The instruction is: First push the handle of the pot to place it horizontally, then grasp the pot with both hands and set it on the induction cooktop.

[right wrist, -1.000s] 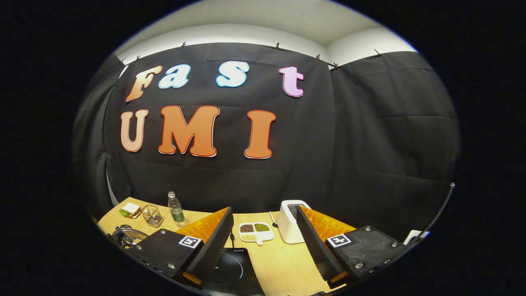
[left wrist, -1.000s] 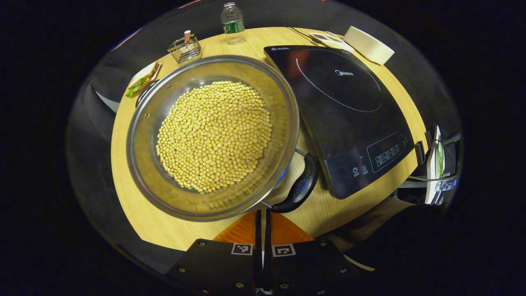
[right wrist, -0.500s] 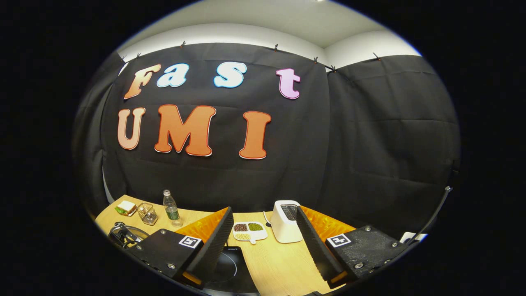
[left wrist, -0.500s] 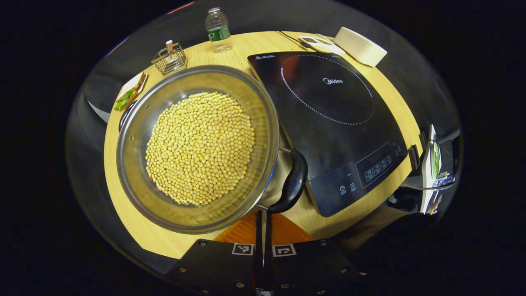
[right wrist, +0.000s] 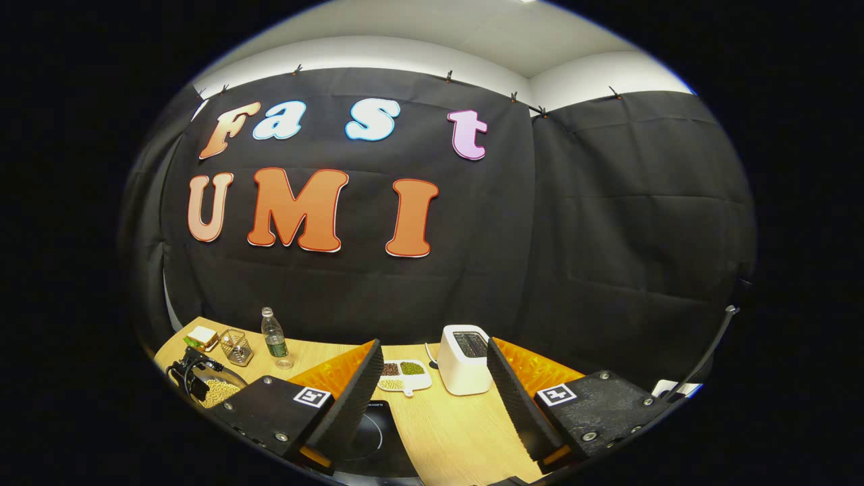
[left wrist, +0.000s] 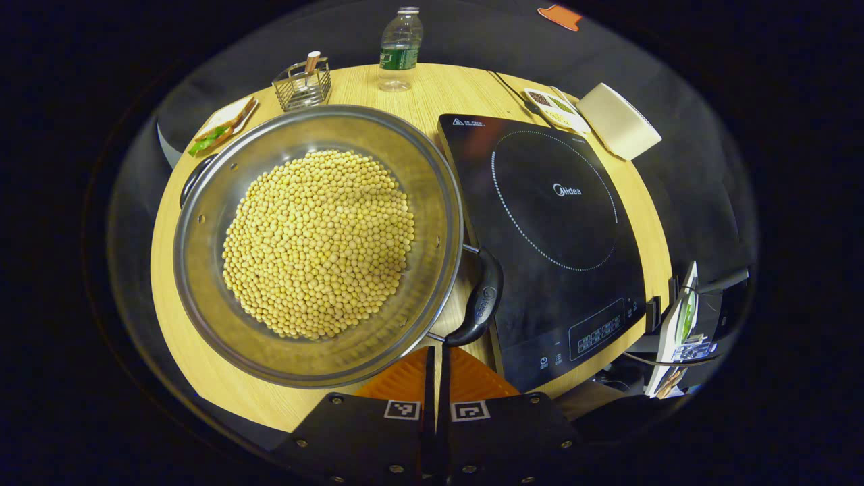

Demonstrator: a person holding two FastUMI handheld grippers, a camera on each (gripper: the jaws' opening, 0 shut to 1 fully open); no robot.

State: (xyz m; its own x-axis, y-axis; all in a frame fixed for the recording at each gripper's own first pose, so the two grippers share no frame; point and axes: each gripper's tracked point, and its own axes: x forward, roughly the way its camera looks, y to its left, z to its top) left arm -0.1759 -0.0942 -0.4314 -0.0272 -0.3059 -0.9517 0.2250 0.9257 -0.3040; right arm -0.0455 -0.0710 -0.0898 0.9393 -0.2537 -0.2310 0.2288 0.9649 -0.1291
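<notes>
Fingers of the left tool (left wrist: pixel 435 361) lie pressed together with only a slit between them, holding nothing, their tips just below the lower end of the pot's black near handle (left wrist: pixel 480 302). Whether they touch it cannot be told. That handle stands in the narrow gap between the pot (left wrist: pixel 432 223) and the induction cooktop (left wrist: pixel 540 270). The pot rests on the counter (left wrist: pixel 196 337) by its left edge, beside the cooktop and not on it, and is heaped with yellow beans (left wrist: pixel 317 243). Its far handle (left wrist: pixel 192 182) shows only as a dark sliver past the rim. Along the counter's far edge stand a wire basket (left wrist: pixel 302 84), a water bottle (left wrist: pixel 399 50), a plate with a sandwich (left wrist: pixel 219 125), a divided dish (left wrist: pixel 557 108) and a white toaster (left wrist: pixel 619 121).

The right tool (right wrist: pixel 432 398) is spread wide and empty, raised above the counter's near edge. Between its fingers lies bare wood, with the toaster beyond; its left finger (right wrist: pixel 344 405) covers most of the cooktop.
</notes>
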